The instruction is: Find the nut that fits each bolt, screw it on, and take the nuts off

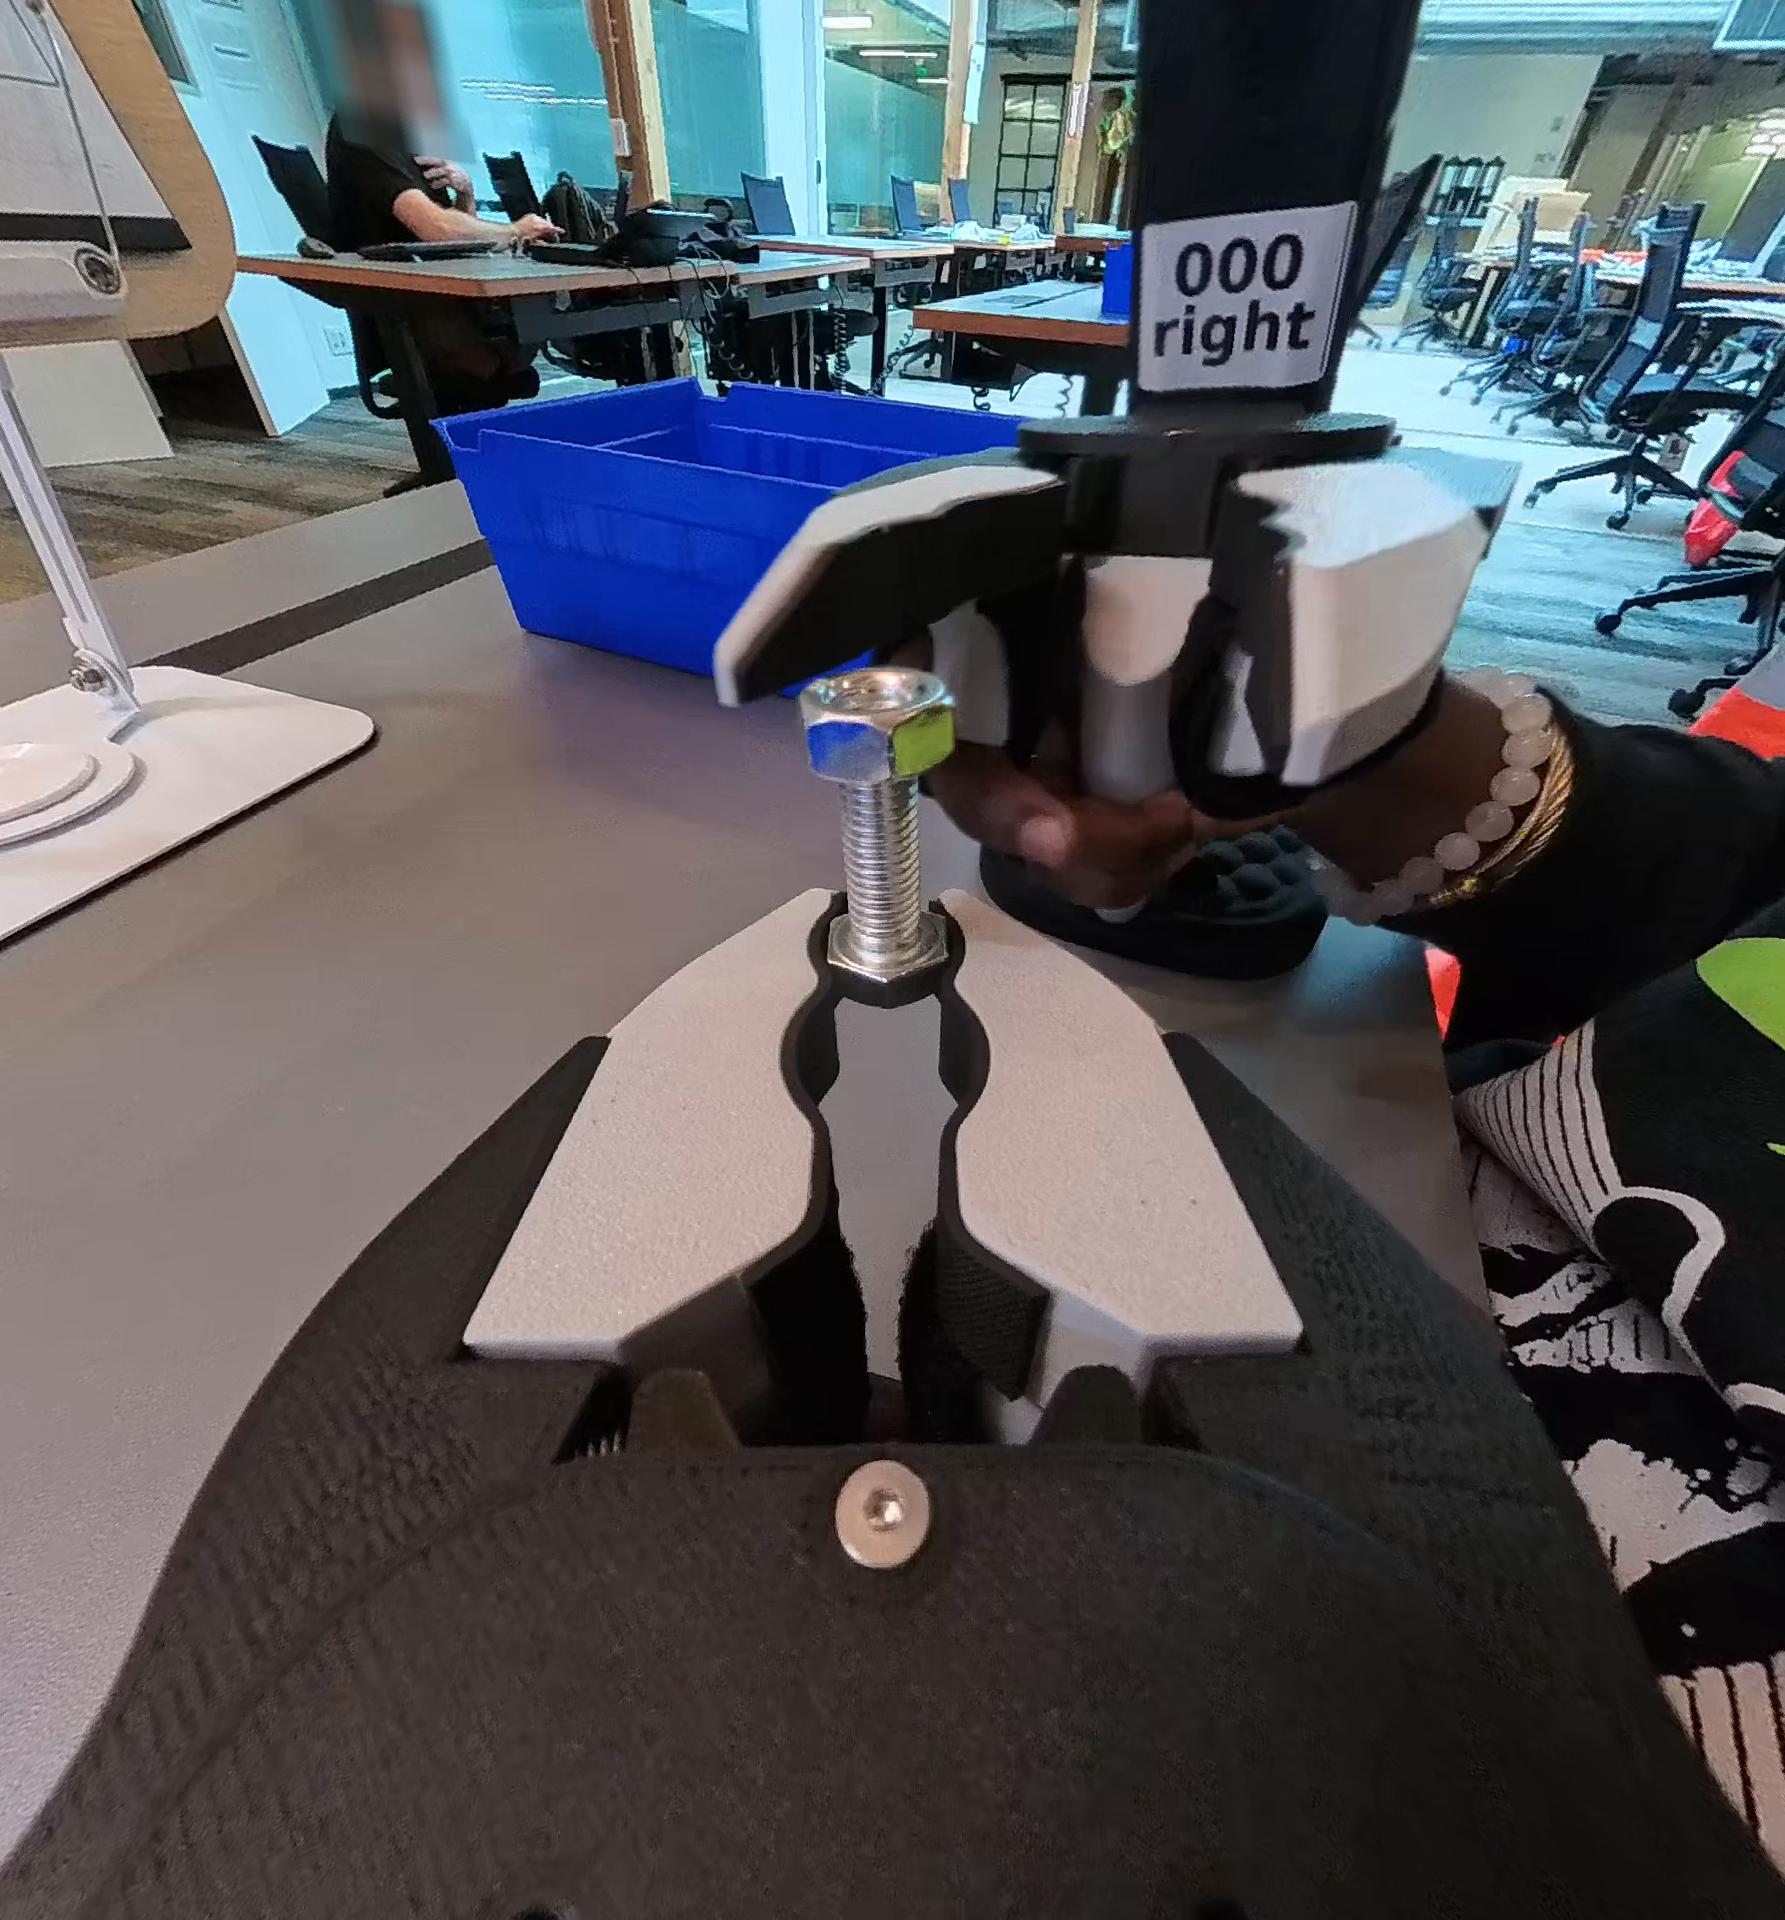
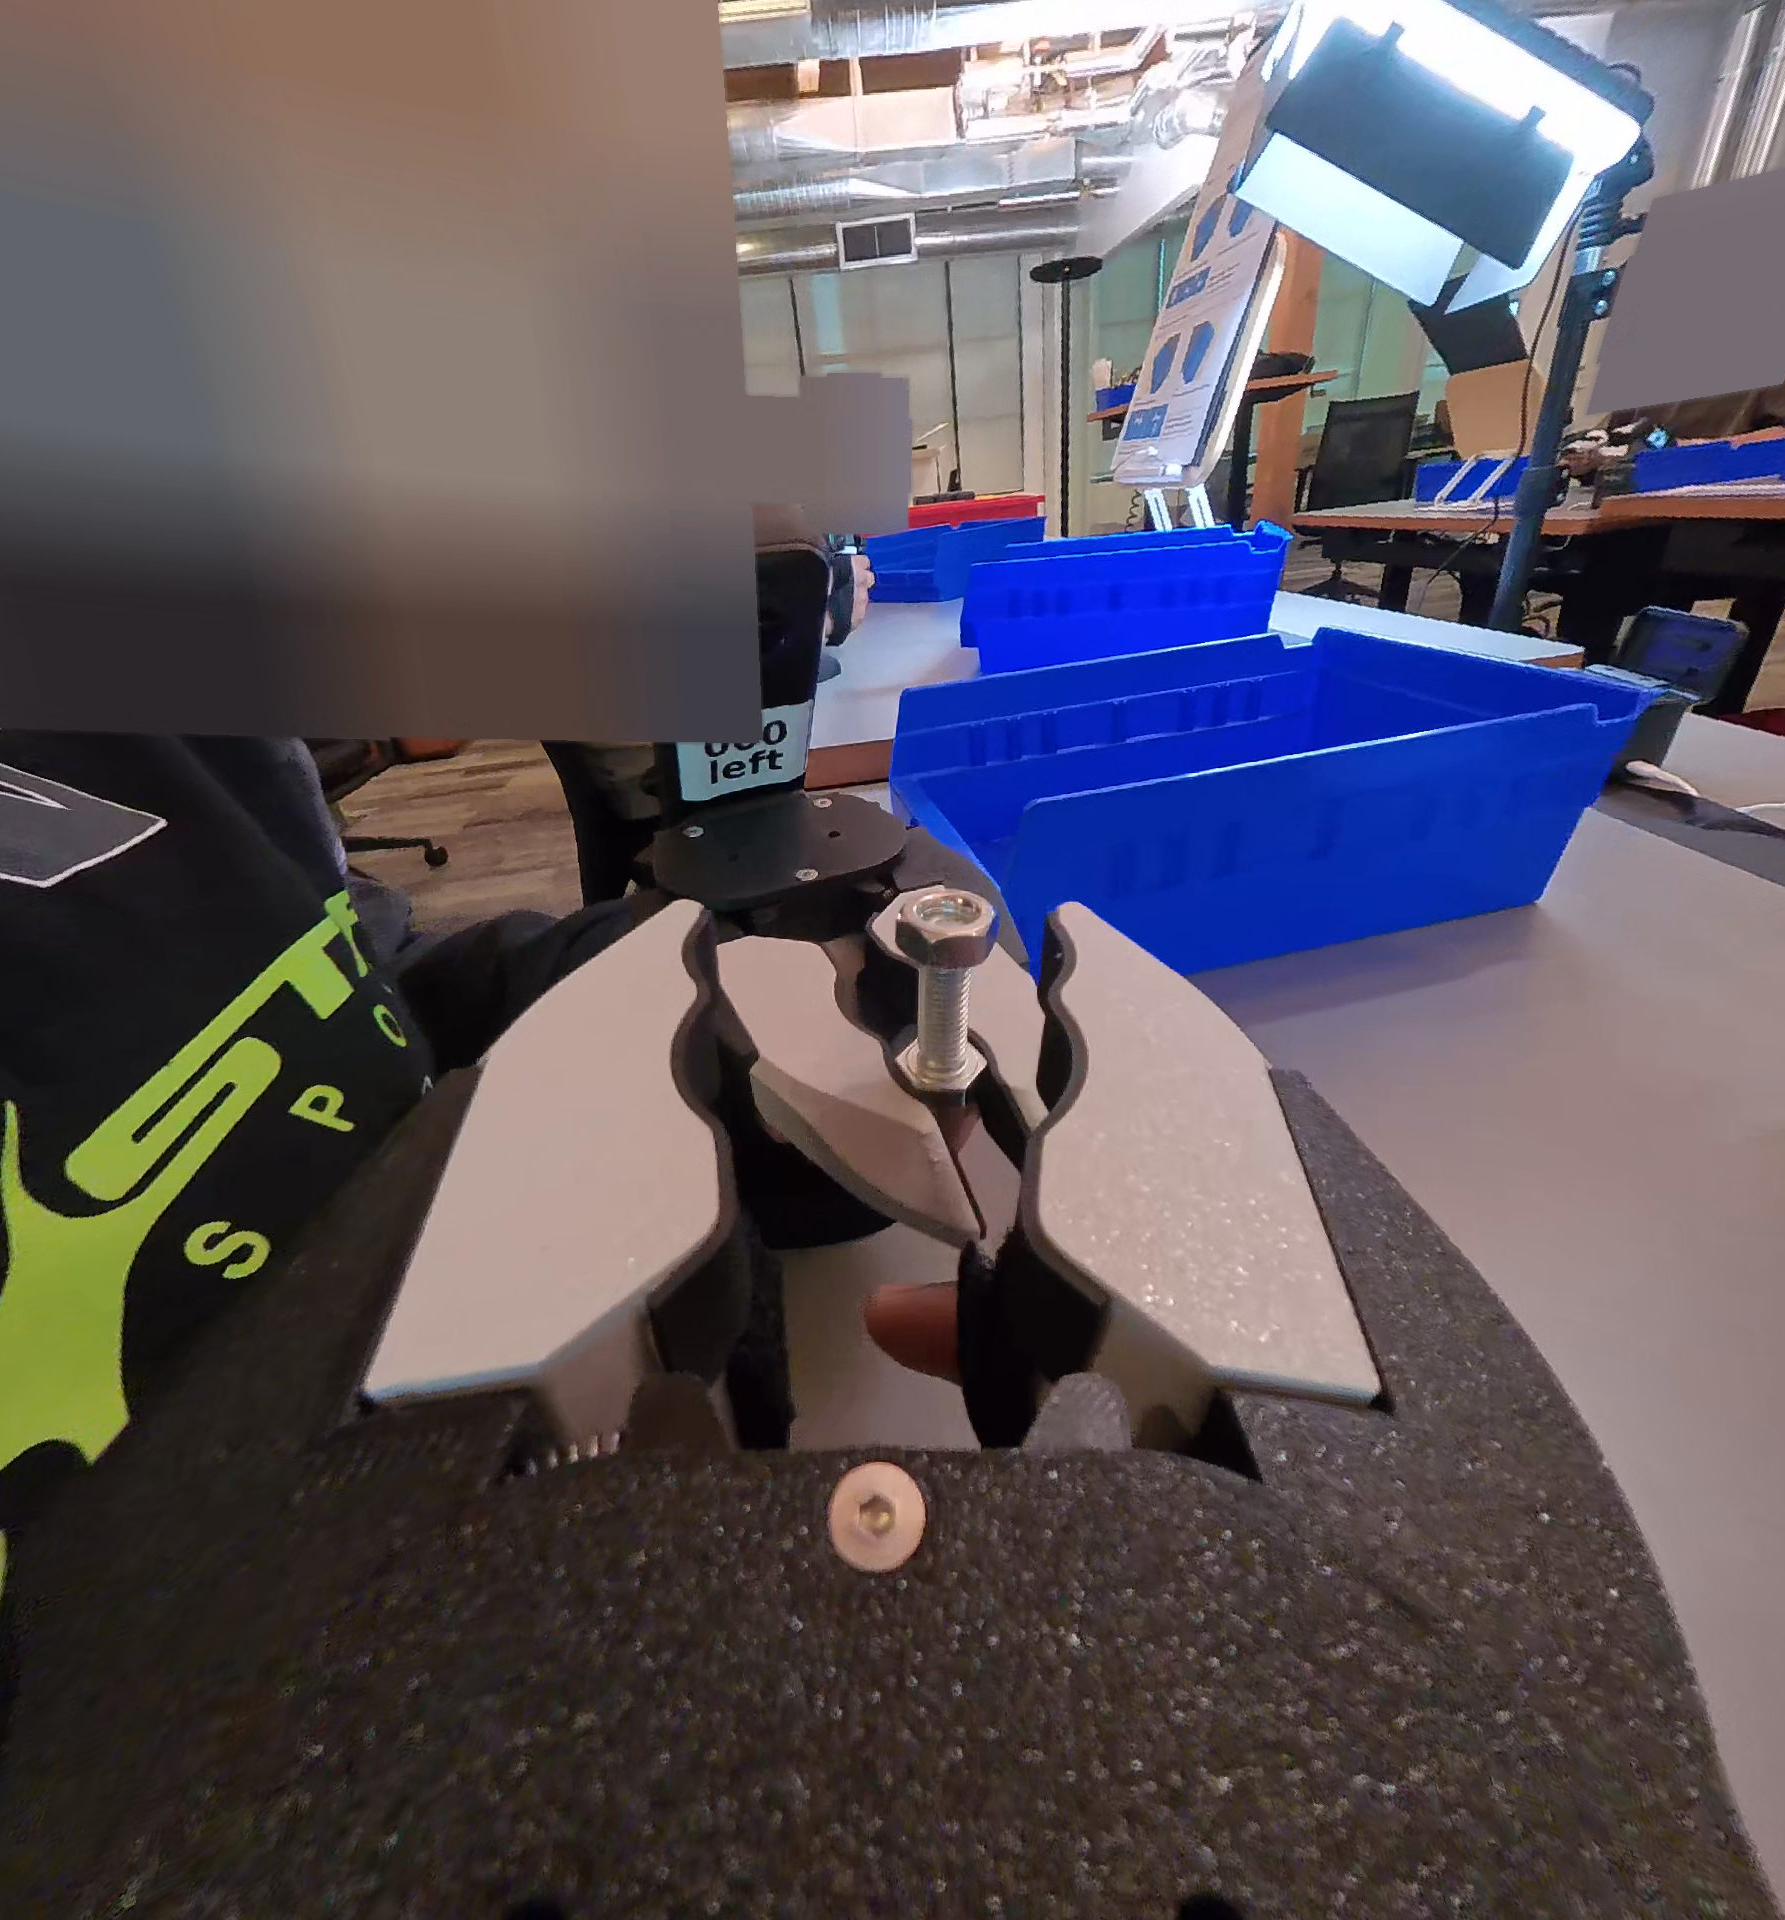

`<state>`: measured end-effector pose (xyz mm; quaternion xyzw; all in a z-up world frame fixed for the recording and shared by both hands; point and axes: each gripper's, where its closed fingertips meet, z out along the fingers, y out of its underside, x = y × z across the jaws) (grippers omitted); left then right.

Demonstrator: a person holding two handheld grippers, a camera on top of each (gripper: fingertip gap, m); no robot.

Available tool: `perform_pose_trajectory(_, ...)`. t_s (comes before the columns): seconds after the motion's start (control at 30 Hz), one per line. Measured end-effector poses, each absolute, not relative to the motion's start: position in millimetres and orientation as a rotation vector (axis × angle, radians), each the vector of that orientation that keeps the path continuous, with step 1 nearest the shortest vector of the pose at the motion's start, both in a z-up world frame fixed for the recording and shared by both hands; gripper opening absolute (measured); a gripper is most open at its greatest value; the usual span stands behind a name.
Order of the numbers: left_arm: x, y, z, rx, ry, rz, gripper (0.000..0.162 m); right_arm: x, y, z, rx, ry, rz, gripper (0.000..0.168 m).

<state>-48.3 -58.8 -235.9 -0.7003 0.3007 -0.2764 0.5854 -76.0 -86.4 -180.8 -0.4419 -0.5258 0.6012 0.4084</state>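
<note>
Left tool (image 1: 883, 961) pinching upright bolt's (image 1: 877, 852) head, nut (image 1: 877, 724) topmost; right tool (image 2: 872, 971) spread.

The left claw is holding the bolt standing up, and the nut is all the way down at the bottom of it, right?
Almost. The left gripper does hold the bolt upright, but the nut sits at its top end, as the left wrist view shows.

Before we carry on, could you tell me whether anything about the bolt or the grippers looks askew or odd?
Nothing stands out. The bolt stands upright, its head clamped in the left gripper, with the nut square at the top. The right gripper is open around it.
</note>
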Motion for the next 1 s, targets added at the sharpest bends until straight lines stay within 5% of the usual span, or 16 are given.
perform_pose_trajectory(0.37,-50.1,-58.3,-234.1,-1.624,0.684,-0.654,0.015,-72.8,-91.5,-179.5,-1.103,-1.353,1.505,0.054)
perform_pose_trajectory(0.53,-49.7,-58.3,-234.3,-1.625,0.687,-0.652,0.015,-61.1,-89.5,-178.2,-1.094,-1.331,1.51,0.037)
perform_pose_trajectory(0.77,-47.8,-59.5,-235.1,-1.624,0.707,-0.649,0.015,-77.0,-86.0,-180.8,-1.095,-1.337,1.497,0.057)
perform_pose_trajectory(1.0,-47.6,-59.7,-235.2,-1.624,0.709,-0.654,0.015,-84.0,-93.5,-182.8,-1.08,-1.387,1.521,0.055)
